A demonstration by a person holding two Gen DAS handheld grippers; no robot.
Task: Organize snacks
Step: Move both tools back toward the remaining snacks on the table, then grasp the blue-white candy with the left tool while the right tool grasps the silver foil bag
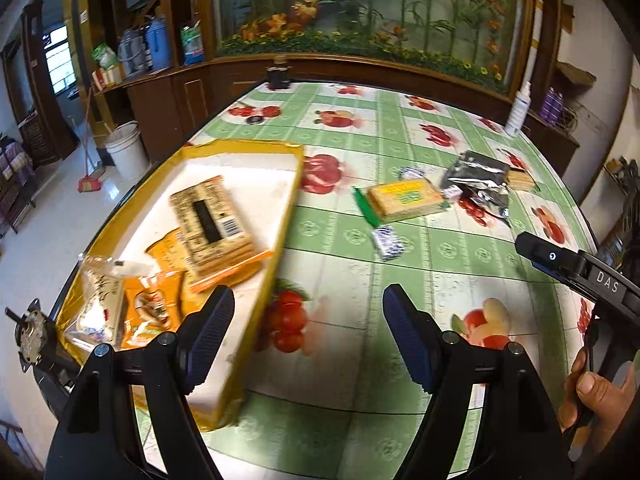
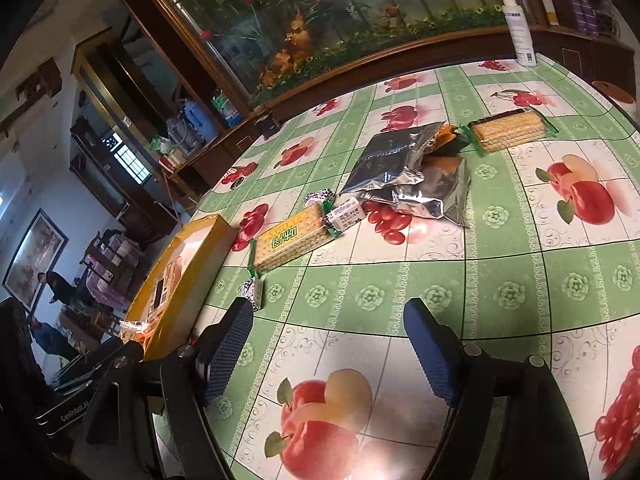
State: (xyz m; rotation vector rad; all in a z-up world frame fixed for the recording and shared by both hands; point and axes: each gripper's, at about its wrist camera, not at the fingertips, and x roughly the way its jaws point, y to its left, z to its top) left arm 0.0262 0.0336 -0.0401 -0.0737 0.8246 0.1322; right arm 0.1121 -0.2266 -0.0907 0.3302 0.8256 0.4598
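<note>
Overhead, two wrist cameras look down at a desk covered in a green and white cloth printed with fruit. At the desk's left edge sits a shallow yellow box with a white floor. Inside it lie a cracker pack with its printed label up, an orange packet partly under it, and a clear bag at the near end. Both grippers hang over the near part of the desk with nothing between their blue pads. The left gripper is spread wide, one pad over the box's near right wall and the other over bare cloth. The right gripper is also spread, over a printed apple near the front edge. In the left view, part of the right tool and the hand holding it show at the right edge. Out on the cloth, toward the middle, a green cracker pack lies flat, well apart from the box. Three small wrapped candies lie around it: one near candy just beside its left end, one boxed candy touching its right end, and a far candy just behind. Further back lies a crumpled foil bag, with a second cracker pack just beyond it toward the right edge. A white spray bottle stands upright at the far right corner. Behind the desk is a dark wooden cabinet with a flower mural.
</note>
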